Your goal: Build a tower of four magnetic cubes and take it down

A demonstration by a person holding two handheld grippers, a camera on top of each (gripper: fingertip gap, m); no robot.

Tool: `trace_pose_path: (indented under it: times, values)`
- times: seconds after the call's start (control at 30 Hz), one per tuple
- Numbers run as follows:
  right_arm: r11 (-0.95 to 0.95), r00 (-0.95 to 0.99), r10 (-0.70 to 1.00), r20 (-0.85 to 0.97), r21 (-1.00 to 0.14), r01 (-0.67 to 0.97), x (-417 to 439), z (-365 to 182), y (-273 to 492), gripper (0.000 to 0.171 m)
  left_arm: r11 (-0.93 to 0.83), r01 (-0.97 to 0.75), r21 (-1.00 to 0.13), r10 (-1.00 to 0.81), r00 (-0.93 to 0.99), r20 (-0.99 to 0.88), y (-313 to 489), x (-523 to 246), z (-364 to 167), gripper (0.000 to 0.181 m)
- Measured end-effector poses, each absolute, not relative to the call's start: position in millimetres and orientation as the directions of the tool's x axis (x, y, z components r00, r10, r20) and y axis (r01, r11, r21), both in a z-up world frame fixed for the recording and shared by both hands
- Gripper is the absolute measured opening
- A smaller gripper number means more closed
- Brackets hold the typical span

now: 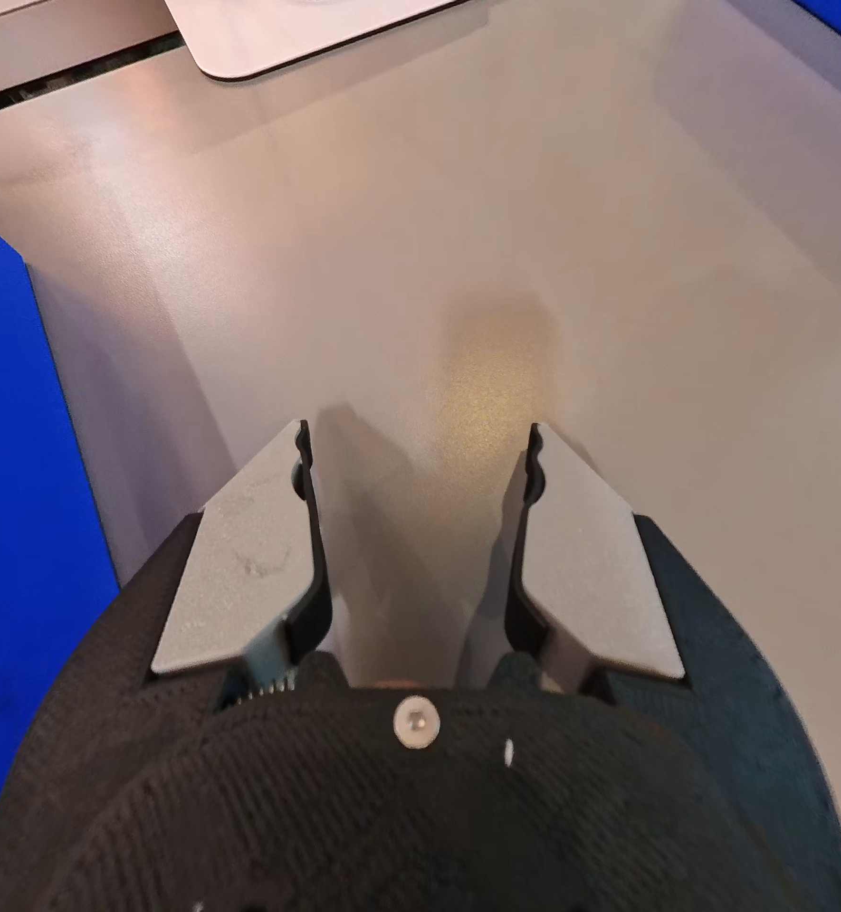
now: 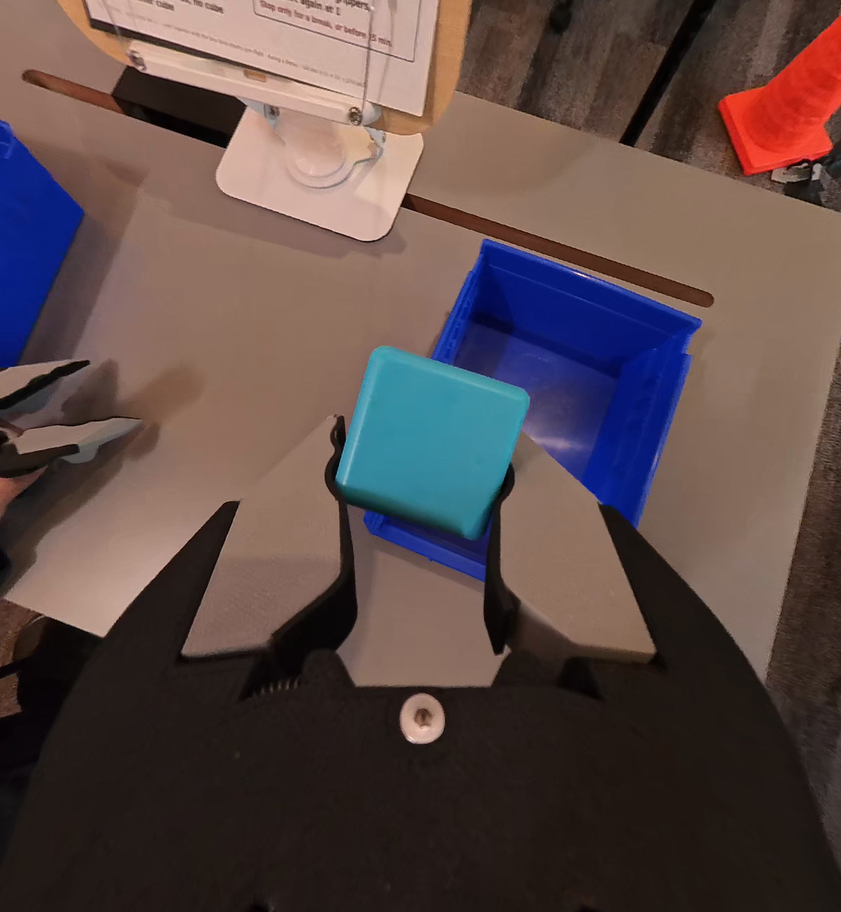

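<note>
My right gripper [image 2: 421, 461] is shut on a teal cube [image 2: 431, 439] and holds it tilted in the air over the near left corner of a blue bin [image 2: 621, 434]. The bin's visible inside holds no cubes. My left gripper [image 1: 418, 429] is open and empty just above the bare grey table [image 1: 408, 222]. It also shows at the left edge of the right wrist view [image 2: 107, 395], open, held by a hand. No other cubes are in view.
A second blue bin [image 2: 9, 237] stands at the table's left; its side shows in the left wrist view [image 1: 9, 395]. A white stand [image 2: 320, 192] with a sign board is at the back. An orange cone [image 2: 798, 94] is on the floor beyond the table. One gripper's finger ends stand about 45 cm off the other's.
</note>
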State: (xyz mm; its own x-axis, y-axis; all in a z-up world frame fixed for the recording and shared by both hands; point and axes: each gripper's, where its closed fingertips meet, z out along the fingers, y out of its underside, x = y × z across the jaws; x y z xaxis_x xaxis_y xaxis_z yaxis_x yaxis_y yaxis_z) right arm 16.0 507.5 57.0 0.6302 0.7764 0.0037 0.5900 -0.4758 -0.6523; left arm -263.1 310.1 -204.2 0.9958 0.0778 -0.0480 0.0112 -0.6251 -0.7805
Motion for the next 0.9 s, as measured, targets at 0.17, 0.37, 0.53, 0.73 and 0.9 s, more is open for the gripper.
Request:
trace_pose_path:
  times: [0.17,0.37,0.53,0.73,0.9]
  values:
    - [-0.453,0.564,0.825,-0.037,-0.638,0.622,-6.2,49.9,485.7,0.057,-0.628,0.000,-0.778,0.070,0.996,-0.057,310.2,-261.9,-204.8,0.086]
    - [-0.437,0.523,0.851,-0.035,-0.601,0.670,-24.6,30.1,472.0,0.057,-0.621,0.008,-0.784,0.073,0.996,-0.048,310.1,-262.2,-203.5,0.085]
    - [-0.441,0.525,0.850,-0.039,-0.597,0.670,-26.6,24.7,472.5,0.057,-0.624,0.004,-0.781,0.070,0.996,-0.051,310.1,-261.7,-204.1,0.085]
    - [-0.454,0.541,0.840,-0.040,-0.598,0.661,-17.9,27.6,477.7,0.057,-0.623,0.005,-0.782,0.070,0.996,-0.049,310.0,-261.8,-203.9,0.085]
    - [-0.466,0.561,0.827,-0.036,-0.603,0.648,-4.8,32.4,483.8,0.057,-0.627,0.001,-0.779,0.069,0.996,-0.054,310.1,-261.6,-204.6,0.085]
